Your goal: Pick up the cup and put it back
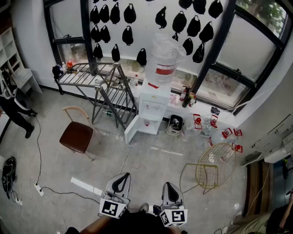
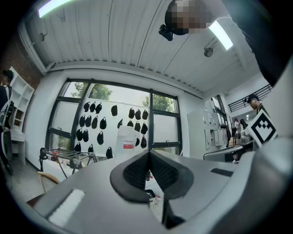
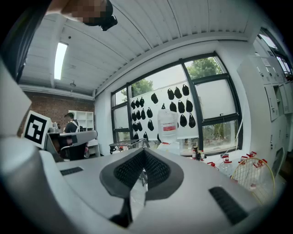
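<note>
**Head view.** Your left gripper [image 1: 122,176] and right gripper [image 1: 168,185] sit low in the frame, close to your body. They are side by side but apart, and both point towards the water dispenser [image 1: 153,107], which stands well apart from them across the grey floor [image 1: 151,160].

**Left gripper view.** The jaws of your left gripper [image 2: 149,153] are pressed together at the tips, with nothing between the ribbed pads [image 2: 136,171].

**Right gripper view.** The jaws of your right gripper [image 3: 144,151] are likewise pressed together, and nothing is held.

**Task object.** You cannot pick out the cup with certainty. A small reddish object [image 1: 146,122] stands in the dispenser's lower compartment, whose white door [image 1: 132,130] hangs open to the left. It is too small to identify.

**Dispenser.** A large clear bottle [image 1: 165,57] with a red label sits inverted on top.

**Surroundings.**
- A metal drying rack [image 1: 98,75] stands left of the dispenser.
- A brown-seated chair [image 1: 77,136] stands in front of the rack.
- A yellow wire chair [image 1: 215,169] stands to the right, nearer to you.
- Clear jugs with red handles [image 1: 198,121] are grouped on the floor under the window [image 1: 247,55].
- Black bags [image 1: 129,13] hang in rows across the white panel above the dispenser.
- A person in dark clothing [image 1: 13,114] stands at the left edge.
</note>
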### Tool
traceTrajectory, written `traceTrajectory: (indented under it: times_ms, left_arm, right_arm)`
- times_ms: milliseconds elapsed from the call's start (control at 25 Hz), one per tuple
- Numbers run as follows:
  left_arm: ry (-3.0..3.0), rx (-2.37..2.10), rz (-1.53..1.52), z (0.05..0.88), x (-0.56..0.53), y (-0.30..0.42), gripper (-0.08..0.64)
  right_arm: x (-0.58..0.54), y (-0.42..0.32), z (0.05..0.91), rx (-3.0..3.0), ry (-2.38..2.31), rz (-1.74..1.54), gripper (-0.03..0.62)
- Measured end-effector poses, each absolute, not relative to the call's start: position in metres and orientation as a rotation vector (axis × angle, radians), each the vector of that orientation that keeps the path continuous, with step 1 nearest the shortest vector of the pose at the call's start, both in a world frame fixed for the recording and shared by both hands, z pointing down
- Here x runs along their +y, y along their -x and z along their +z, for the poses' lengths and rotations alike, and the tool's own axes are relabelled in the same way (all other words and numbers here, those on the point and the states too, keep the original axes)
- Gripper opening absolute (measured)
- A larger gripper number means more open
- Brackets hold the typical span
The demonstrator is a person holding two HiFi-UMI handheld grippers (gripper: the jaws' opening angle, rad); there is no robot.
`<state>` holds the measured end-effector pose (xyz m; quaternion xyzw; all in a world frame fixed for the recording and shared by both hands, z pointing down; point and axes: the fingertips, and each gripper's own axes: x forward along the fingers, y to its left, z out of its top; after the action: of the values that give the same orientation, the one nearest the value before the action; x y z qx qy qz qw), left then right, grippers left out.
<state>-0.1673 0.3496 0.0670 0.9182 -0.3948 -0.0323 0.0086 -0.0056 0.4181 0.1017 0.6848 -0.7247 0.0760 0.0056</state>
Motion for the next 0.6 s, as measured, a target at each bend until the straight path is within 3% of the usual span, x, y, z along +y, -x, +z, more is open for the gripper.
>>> traceTrajectory:
  times_ms: [560, 600]
  left_arm:
    - [-2.850, -1.230, -0.096, 0.070, 0.345, 0.178, 0.006]
    - [-2.851, -1.226, -0.098, 0.070, 0.345, 0.179, 0.006]
  right_arm:
    - [0.410, 0.006, 0.100, -2.295, -2.221, 0.263, -0.005]
    - [0.407, 0.007, 0.105, -2.298, -2.219, 0.307, 0.037]
